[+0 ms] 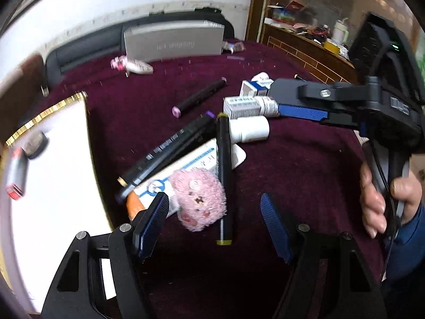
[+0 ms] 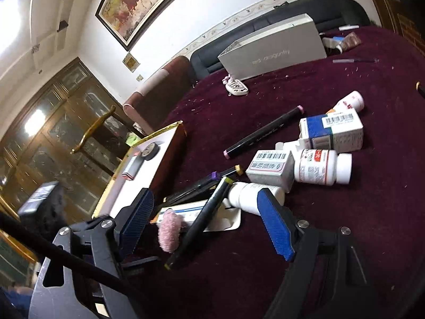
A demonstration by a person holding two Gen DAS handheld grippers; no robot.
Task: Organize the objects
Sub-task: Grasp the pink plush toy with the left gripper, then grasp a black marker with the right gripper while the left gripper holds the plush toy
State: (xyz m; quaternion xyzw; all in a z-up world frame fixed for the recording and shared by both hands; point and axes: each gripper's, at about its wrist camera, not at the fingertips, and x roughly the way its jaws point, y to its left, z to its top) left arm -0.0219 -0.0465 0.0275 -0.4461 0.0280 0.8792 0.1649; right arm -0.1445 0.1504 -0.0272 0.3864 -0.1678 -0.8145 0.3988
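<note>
A pink fuzzy toy [image 1: 200,199] lies on a blue-and-white flat box [image 1: 183,171] on the maroon cloth, between black markers [image 1: 224,178]. My left gripper [image 1: 212,223] is open just in front of the toy and holds nothing. My right gripper [image 2: 204,220] is open and empty above the same pile; the toy [image 2: 170,230] and a yellow-capped marker [image 2: 202,218] lie between its fingers. In the left wrist view the right gripper [image 1: 300,106] hovers by the medicine boxes [image 1: 243,106]. White bottles [image 2: 322,167] and boxes [image 2: 271,167] lie to the right.
A white tray with a gold rim [image 1: 53,175] stands at the left and holds a lighter [image 1: 17,175] and a tape roll [image 1: 35,143]. A grey box [image 2: 276,50] stands at the back. A pink-capped marker [image 2: 263,131] lies mid-table.
</note>
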